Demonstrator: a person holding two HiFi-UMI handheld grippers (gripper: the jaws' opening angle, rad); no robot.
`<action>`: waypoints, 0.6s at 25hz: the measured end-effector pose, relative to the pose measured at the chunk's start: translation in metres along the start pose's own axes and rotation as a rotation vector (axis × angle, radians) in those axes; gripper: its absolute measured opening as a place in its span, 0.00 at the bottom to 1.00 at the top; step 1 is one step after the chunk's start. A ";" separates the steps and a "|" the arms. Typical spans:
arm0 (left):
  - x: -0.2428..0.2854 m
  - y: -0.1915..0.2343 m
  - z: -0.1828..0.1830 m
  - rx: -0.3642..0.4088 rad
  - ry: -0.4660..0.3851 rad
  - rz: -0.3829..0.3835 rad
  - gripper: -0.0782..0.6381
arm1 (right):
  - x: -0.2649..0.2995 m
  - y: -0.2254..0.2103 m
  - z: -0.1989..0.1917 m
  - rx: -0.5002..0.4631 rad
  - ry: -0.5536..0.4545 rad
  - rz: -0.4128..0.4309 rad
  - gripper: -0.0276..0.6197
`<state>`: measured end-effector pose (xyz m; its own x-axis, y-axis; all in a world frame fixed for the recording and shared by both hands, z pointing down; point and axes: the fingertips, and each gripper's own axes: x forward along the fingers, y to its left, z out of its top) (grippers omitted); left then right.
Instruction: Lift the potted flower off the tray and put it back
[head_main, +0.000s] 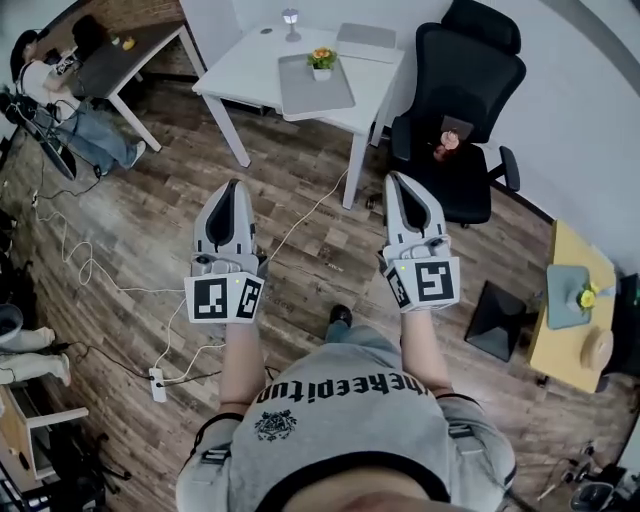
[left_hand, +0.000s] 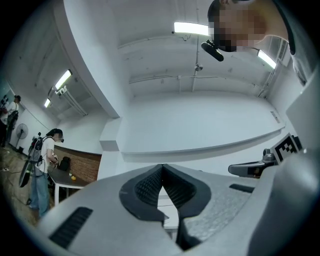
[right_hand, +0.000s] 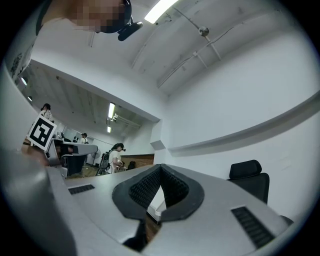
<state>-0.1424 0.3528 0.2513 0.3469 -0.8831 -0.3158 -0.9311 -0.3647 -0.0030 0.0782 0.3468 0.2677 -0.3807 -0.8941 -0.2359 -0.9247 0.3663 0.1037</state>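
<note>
left gripper (head_main: 235, 186): jaws together, empty | right gripper (head_main: 393, 179): jaws together, empty | potted flower (head_main: 321, 60): on tray (head_main: 315, 95), white table (head_main: 245, 65), upper centre

Left gripper (head_main: 234, 186) and right gripper (head_main: 396, 180) look matt grey plastic, pads (left_hand: 145, 187) ribbed black; floor (head_main: 130, 220) is worn wood planks; table (head_main: 245, 70) smooth white
</note>
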 end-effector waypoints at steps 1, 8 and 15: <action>0.010 0.001 -0.002 0.005 0.003 0.002 0.11 | 0.009 -0.007 -0.002 0.003 -0.001 0.003 0.05; 0.061 0.005 -0.018 0.023 -0.002 0.023 0.11 | 0.056 -0.038 -0.019 0.012 -0.014 0.039 0.05; 0.085 0.011 -0.035 0.022 0.017 0.038 0.11 | 0.083 -0.056 -0.034 0.038 -0.009 0.058 0.05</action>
<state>-0.1195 0.2637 0.2576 0.3125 -0.9014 -0.2997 -0.9460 -0.3238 -0.0126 0.0982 0.2430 0.2749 -0.4337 -0.8688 -0.2388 -0.9005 0.4272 0.0812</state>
